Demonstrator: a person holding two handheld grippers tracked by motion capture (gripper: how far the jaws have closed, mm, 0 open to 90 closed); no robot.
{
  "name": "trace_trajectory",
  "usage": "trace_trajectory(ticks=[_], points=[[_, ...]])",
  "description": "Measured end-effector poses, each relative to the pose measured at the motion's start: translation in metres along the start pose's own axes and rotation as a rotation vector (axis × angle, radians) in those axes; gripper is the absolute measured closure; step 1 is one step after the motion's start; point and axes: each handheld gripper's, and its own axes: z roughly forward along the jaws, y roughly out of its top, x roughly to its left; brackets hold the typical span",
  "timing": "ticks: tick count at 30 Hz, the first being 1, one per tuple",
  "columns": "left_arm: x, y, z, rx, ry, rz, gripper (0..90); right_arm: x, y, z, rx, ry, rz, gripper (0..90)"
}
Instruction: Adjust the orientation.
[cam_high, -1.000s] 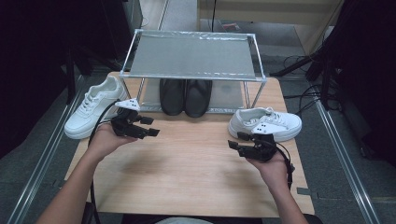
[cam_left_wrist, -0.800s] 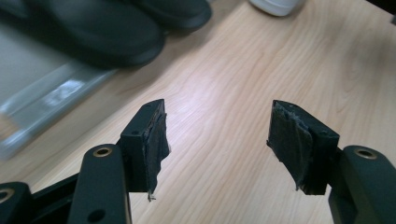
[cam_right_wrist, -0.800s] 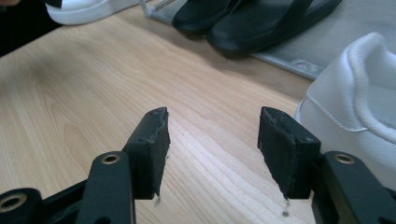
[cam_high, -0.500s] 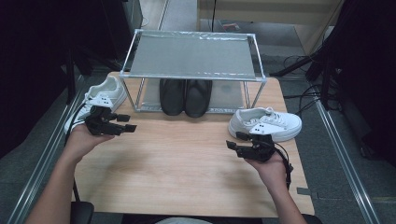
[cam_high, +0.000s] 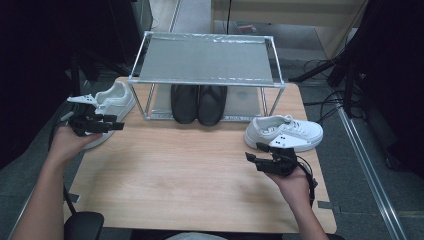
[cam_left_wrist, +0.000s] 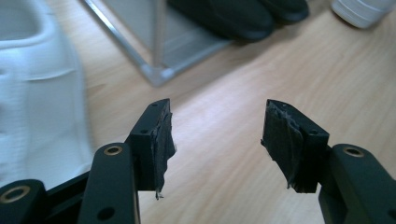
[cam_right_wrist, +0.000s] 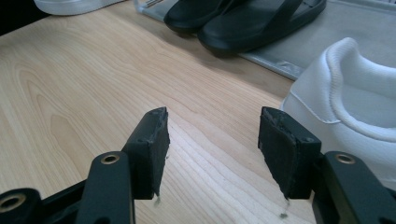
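A light wooden bench (cam_high: 200, 165) stands on grey carpeted floor (cam_high: 365, 200), with dark cables (cam_high: 325, 70) trailing at the right, a pale wooden cabinet (cam_high: 295, 20) behind, and deep shadow along the left side.

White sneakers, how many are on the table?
2. One white lace-up sneaker lies at the table's left edge beside the metal rack; the other white sneaker lies at the right, in front of the rack. None seem hidden.
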Motion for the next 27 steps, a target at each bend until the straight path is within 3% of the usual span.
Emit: trace_trajectory(ticks=[3,5,7,18,20,23,27], points=[[0.011,0.002,-0.002,0.005,0.018,-0.013,44.1,0.001,0.000,-0.001,0.005,-0.014,0.003,44.4],[0.018,0.005,-0.005,-0.024,0.009,-0.011,46.5,0.002,-0.001,-0.001,0.011,-0.016,0.003,44.4],[0.027,0.010,-0.008,-0.031,0.028,-0.022,47.1,0.004,-0.002,-0.001,0.018,-0.020,0.003,44.3],[0.066,0.041,-0.004,-0.007,0.089,-0.036,48.7,0.005,-0.012,-0.003,0.069,-0.075,-0.030,43.8],[0.073,0.042,0.000,0.011,0.102,-0.053,48.0,0.006,-0.013,-0.005,0.067,-0.079,-0.031,43.8],[0.082,0.039,0.004,-0.003,0.107,-0.079,48.7,0.005,-0.014,-0.009,0.061,-0.085,-0.031,43.8],[0.092,0.028,0.016,0.048,0.086,-0.106,49.5,0.003,-0.015,-0.009,0.065,-0.094,-0.031,43.8]])
